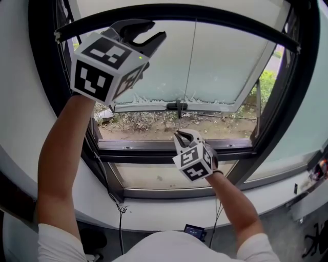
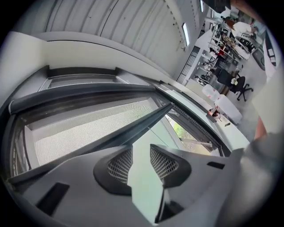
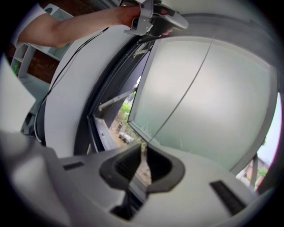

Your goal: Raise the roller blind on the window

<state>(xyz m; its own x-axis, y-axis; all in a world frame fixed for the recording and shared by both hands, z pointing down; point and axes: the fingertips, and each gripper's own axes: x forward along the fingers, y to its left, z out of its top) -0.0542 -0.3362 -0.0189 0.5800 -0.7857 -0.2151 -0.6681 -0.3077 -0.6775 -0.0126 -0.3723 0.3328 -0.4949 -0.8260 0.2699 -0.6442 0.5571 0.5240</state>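
Two grippers, one real risk. My right gripper point(image 1: 184, 136) has its jaws drawn almost together, with only a slit between them. The thin pull cord point(image 3: 186, 84) runs down the face of the blind straight into that slit. I judge that I am pinching it near the tips, though the contact is too small to see sharply. A cord that fine, held that far out on the jaws, could slide free if I tug at an angle. The blind would then run on its own or stop short.

Just above the tips sits the black pull point(image 1: 177, 106) on the bottom bar point(image 1: 220, 108). The roller blind point(image 1: 225, 61) hangs low over most of the pane, with a strip of ground showing beneath it, so most of the raise looks undone. If I haul sideways instead of in line with the cord, the fabric could wind up crooked and bind against the window frame point(image 1: 287, 117).

My left gripper point(image 1: 151, 31) is up by the dark top bar point(image 1: 205, 11) of the window, jaws spread wide with nothing between them. It sits close enough to that bar to knock it. It could also block the bottom bar as it climbs.
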